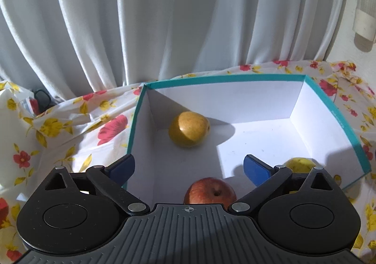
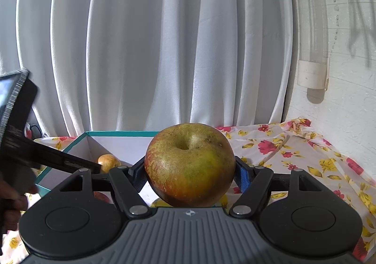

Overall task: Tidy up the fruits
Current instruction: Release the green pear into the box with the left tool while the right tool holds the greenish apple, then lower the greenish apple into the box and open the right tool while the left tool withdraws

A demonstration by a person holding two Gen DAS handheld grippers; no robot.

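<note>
The left gripper (image 1: 189,167) hung over the near end of a white box with a teal rim (image 1: 225,79), its blue fingers (image 1: 257,168) spread wide with nothing between them. A red apple (image 1: 209,191) lay on the box floor just below the gap, partly hidden by the gripper's body. Farther back, near the box's left wall, sat a yellow fruit (image 1: 189,129). Another yellow fruit (image 1: 299,164) showed behind the gripper's right linkage at the near right wall; the view did not settle which side of that wall it lay on.

The right gripper (image 2: 189,173) pinched a large green-and-red apple (image 2: 189,165) between its pads, stem hollow facing up, held above the flowered tablecloth (image 2: 305,158) beside the box's right edge. In that view the left gripper's dark body (image 2: 18,127) stood at the left edge, over the box, with the person's hand (image 2: 10,205) below it. A white curtain (image 1: 164,17) hung behind the table.
</note>
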